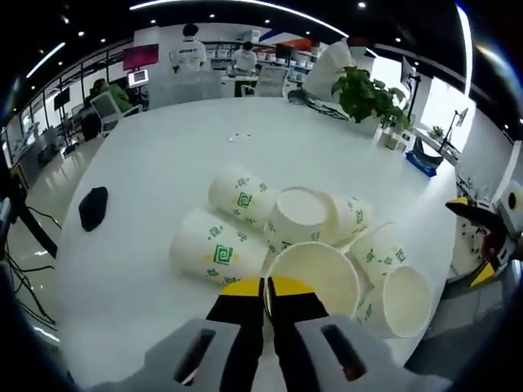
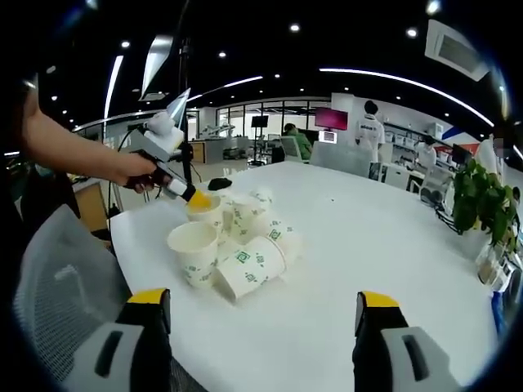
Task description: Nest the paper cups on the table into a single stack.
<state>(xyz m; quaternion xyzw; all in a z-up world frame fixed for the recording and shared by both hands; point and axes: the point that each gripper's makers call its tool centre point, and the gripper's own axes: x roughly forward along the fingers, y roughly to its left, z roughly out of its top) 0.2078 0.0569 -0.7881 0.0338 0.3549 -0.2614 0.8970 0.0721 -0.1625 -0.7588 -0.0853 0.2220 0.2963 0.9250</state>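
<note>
Several white paper cups with green logos lie jumbled on the white table [image 1: 163,155]. One of them is a cup [image 1: 216,249] on its side, another a cup [image 1: 306,216] with its mouth facing me. My left gripper [image 1: 265,286] is shut on the near rim of a paper cup [image 1: 319,269] at the front of the pile. From the right gripper view, a hand holds this left gripper [image 2: 198,198] at the gripped cup [image 2: 208,216], behind an upright cup [image 2: 194,251] and a lying cup [image 2: 249,268]. My right gripper [image 2: 263,302] is open and hangs short of the pile with nothing between its jaws.
A small black object [image 1: 92,207] lies on the table left of the cups. A potted plant [image 1: 368,94] stands at the far edge. A grey chair [image 2: 57,278] is beside the table's near edge. People sit and stand at desks in the background.
</note>
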